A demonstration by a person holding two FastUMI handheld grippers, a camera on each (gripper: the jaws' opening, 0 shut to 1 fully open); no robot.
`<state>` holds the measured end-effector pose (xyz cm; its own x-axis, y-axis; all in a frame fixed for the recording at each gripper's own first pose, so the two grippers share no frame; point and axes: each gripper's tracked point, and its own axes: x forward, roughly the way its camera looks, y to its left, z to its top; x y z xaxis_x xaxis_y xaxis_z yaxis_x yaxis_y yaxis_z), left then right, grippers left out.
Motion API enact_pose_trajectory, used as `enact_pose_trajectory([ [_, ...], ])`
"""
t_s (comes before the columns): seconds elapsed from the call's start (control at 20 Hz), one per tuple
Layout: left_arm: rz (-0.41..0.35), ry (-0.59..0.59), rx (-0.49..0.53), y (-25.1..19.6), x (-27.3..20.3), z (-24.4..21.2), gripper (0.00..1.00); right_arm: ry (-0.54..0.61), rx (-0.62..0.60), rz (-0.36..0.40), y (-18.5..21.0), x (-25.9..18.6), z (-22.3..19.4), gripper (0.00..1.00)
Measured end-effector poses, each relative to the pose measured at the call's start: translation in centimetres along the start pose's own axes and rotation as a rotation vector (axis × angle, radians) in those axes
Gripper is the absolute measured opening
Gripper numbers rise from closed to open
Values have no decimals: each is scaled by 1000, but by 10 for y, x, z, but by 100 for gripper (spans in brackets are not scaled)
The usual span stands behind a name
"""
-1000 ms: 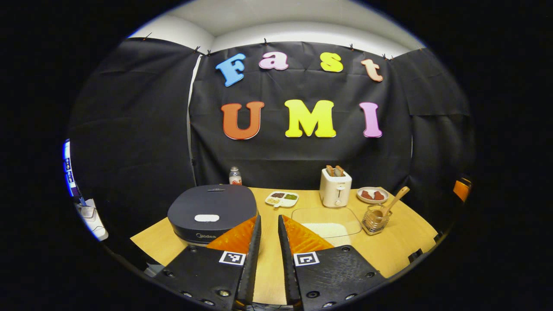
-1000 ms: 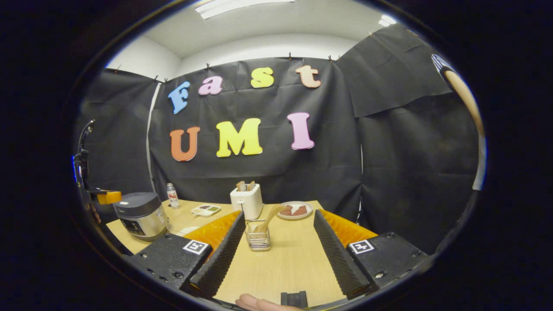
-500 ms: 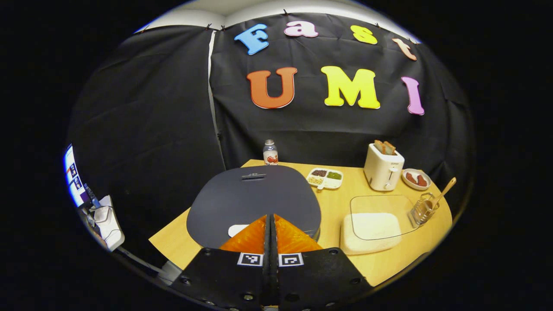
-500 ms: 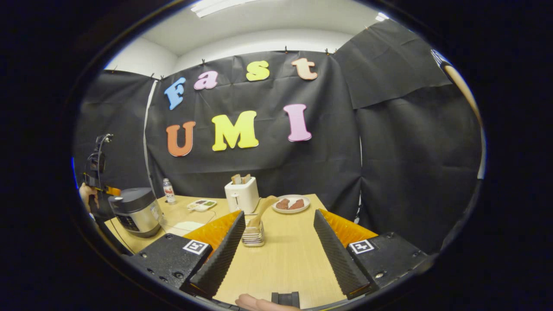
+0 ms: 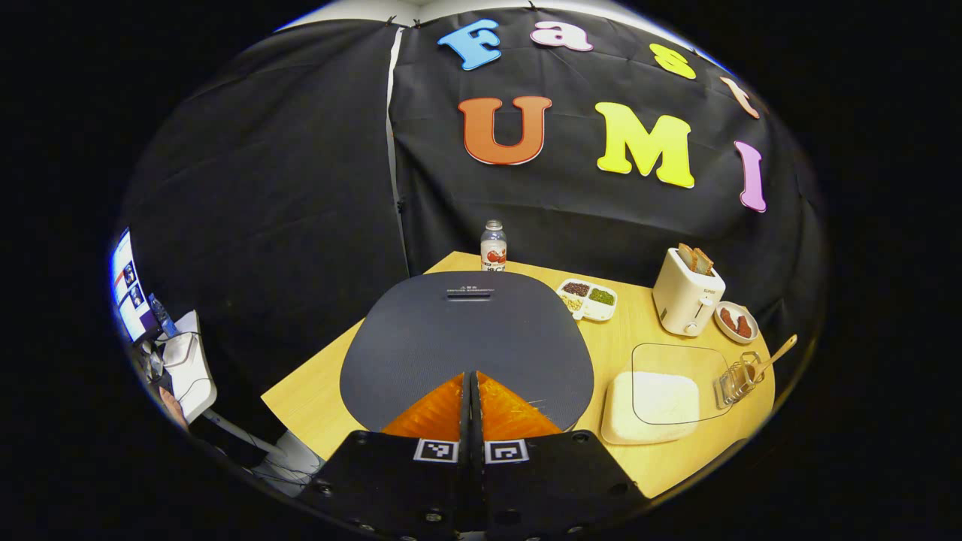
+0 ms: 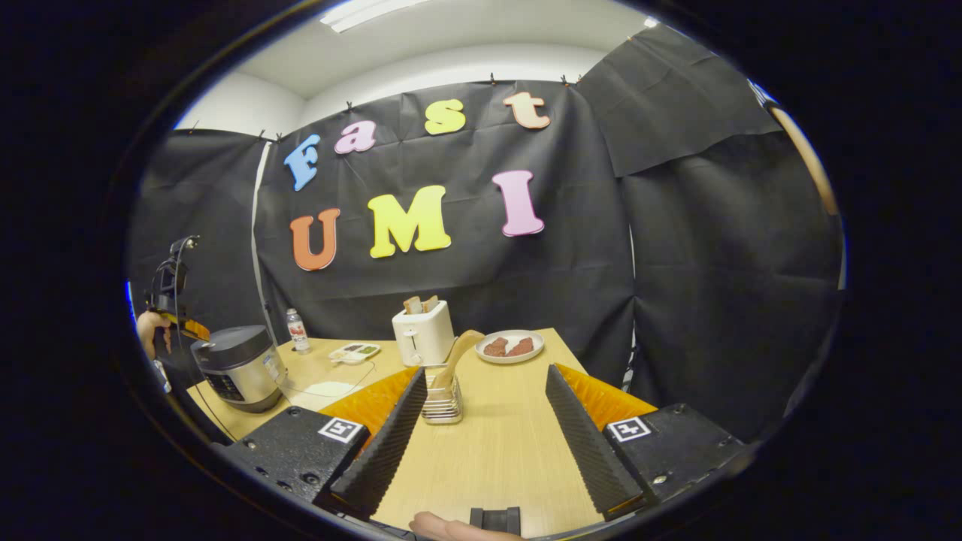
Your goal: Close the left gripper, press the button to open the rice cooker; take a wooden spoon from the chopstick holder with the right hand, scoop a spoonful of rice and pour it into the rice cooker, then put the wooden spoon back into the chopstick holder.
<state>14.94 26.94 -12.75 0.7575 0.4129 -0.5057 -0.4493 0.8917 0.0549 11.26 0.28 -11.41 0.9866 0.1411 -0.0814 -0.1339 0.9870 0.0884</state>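
Observation:
My left gripper [image 5: 471,376] is shut, its fingertips pressed together over the front of the dark rice cooker [image 5: 466,334], whose lid is closed; the button lies hidden under the fingers. In the right gripper view the rice cooker [image 6: 239,366] stands at the far left with the left gripper [image 6: 189,327] and a hand above it. My right gripper [image 6: 485,391] is open above the table, empty. The wooden spoon [image 6: 454,355] leans in the wire chopstick holder [image 6: 442,400], just beyond my left fingertip. A clear tray of rice [image 5: 652,398] sits right of the cooker, beside the holder [image 5: 736,378].
A white toaster [image 6: 424,337] with bread, a plate with brown food [image 6: 510,347], a divided snack dish [image 5: 587,297] and a small bottle [image 5: 493,247] stand along the back of the wooden table [image 6: 496,451]. Black cloth walls enclose the booth.
The left gripper has shut and come in low over the cooker's front, now covering the button. The right gripper has drifted slightly and stays open.

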Motion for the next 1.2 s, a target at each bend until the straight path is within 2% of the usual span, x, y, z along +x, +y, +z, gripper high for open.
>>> enact_pose_trajectory([
  [0.35,-8,23,57,-1,0,-8,0,27,9,3,-5,6,-12,100],
  [0.45,-32,29,13,0,0,-14,0,39,5,7,-5,6,-17,100],
  [0.6,-62,-1,4,-1,0,-14,0,46,-6,-6,-7,6,-16,100],
  [0.8,-40,-14,8,-1,1,-12,0,54,-15,-27,-9,-2,-14,100],
  [0.85,-32,-16,8,-1,0,-12,0,54,-18,-29,-9,-6,-14,96],
  [1.0,-27,-22,20,0,-3,-8,0,53,-35,-50,-10,-18,-14,100],
  [1.05,-29,-30,16,-2,-3,-4,0,51,-37,-57,-10,-23,-13,96],
  [1.1,-26,-53,21,-2,-8,0,0,46,-37,-61,-9,-27,-11,100],
  [1.2,-9,-151,28,0,-24,25,0,38,-39,-72,-9,-34,-10,100],
])
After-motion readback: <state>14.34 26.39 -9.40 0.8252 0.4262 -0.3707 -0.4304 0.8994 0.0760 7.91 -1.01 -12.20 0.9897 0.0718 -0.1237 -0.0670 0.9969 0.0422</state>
